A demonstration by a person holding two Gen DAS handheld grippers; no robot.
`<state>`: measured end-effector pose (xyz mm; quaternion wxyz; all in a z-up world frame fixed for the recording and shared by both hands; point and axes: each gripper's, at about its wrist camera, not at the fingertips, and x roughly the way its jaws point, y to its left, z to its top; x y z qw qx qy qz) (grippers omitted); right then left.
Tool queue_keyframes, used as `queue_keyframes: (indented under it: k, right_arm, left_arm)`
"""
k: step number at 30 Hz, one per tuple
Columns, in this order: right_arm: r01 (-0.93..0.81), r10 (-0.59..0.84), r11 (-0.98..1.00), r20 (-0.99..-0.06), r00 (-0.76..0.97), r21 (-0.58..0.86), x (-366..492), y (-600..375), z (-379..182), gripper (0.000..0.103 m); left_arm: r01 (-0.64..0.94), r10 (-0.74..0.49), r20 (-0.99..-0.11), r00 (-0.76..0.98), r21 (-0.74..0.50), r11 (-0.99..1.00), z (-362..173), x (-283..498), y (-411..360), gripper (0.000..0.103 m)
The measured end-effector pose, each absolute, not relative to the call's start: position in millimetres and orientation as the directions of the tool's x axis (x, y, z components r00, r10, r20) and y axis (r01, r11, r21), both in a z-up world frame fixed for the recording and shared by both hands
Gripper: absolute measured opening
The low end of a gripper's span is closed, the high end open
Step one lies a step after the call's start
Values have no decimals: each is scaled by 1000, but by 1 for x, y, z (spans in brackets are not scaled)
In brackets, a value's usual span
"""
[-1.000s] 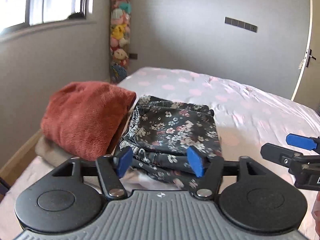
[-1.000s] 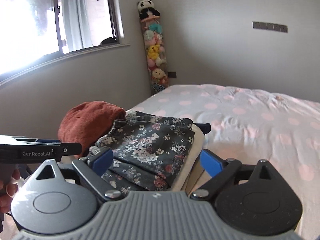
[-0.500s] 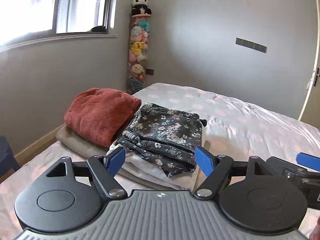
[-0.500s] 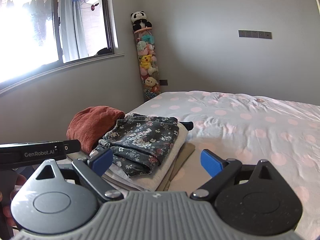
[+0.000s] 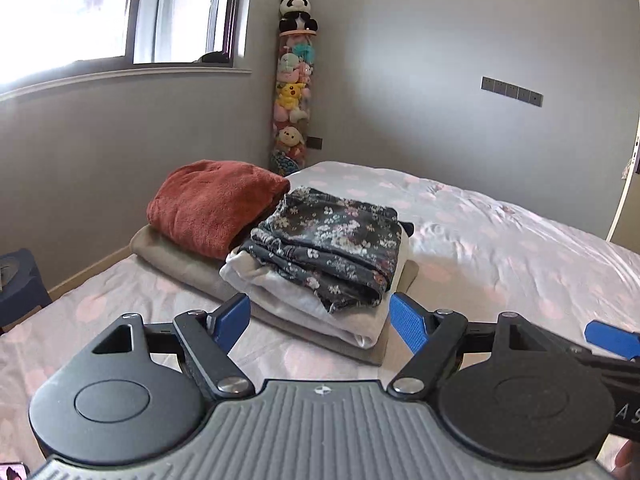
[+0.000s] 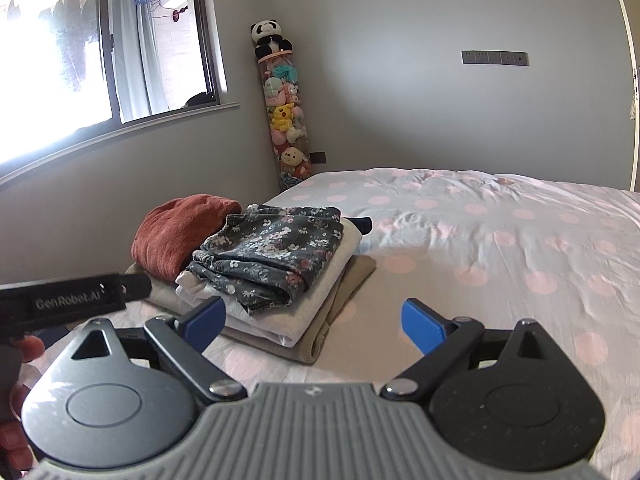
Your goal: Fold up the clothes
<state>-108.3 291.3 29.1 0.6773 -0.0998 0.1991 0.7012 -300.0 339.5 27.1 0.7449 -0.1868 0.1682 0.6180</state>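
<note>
Left to right on the bed (image 5: 500, 240): rust fleece (image 5: 212, 208), then floral garment (image 5: 332, 240), both folded atop a stacked pile. Left tongs (image 5: 320, 316) and right tongs (image 6: 316, 320) hang released, empty, short of the pile. Risk: a careless nudge could topple the loosely stacked layers.

Left gripper (image 5: 320, 318): grey ribbed housing, two black round discs, black linkage arms with silver screws, blue ribbed fingertip pads (image 5: 408, 322).
Right gripper (image 6: 316, 320): identical build; beside it at left, a black bar lettered "GenRobot.AI".
</note>
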Motion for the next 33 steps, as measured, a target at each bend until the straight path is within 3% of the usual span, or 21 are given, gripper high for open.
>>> queue_keyframes:
  k: [15, 33]
  right_arm:
    - [-995, 917, 0, -396, -39, 100, -113, 278, 27, 96]
    - [-996, 913, -13, -404, -48, 89, -116, 277, 23, 96]
  left_arm:
    - [-983, 858, -490, 154, 13, 184, 1, -283, 320, 76]
    - [-976, 828, -528, 189, -4, 220, -7, -274, 317, 76]
